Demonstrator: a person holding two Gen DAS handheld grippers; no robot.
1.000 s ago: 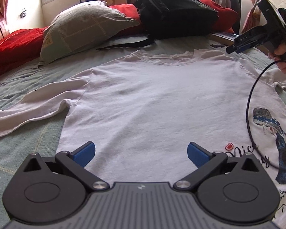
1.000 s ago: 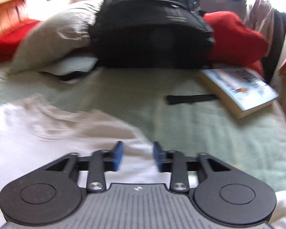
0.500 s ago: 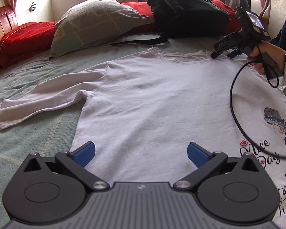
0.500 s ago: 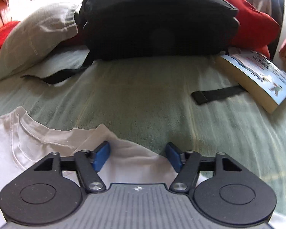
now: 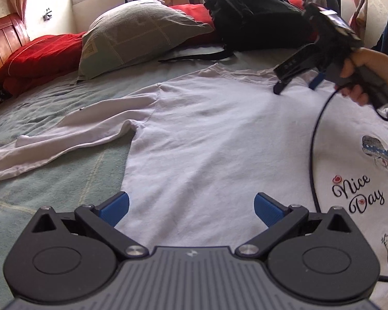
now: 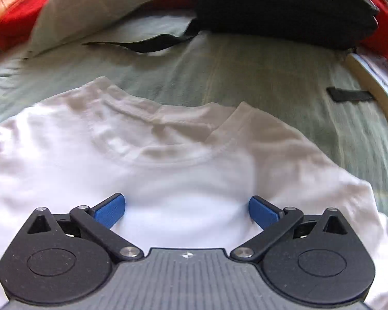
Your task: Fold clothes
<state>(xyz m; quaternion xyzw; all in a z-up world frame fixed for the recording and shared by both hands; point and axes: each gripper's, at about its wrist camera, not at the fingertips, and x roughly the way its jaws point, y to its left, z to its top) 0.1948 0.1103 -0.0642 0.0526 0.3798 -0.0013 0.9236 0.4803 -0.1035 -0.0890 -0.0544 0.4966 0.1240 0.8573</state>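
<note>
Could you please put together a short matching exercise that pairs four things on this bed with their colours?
Things:
1. shirt
2. backpack
3. pillow
4. gripper pads

Colours:
A. black
B. blue
C. white
D. grey-green

Pairs: 1-C, 2-A, 3-D, 4-B

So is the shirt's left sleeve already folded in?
No, the sleeve lies stretched out sideways from the white shirt on the bedspread.
</note>
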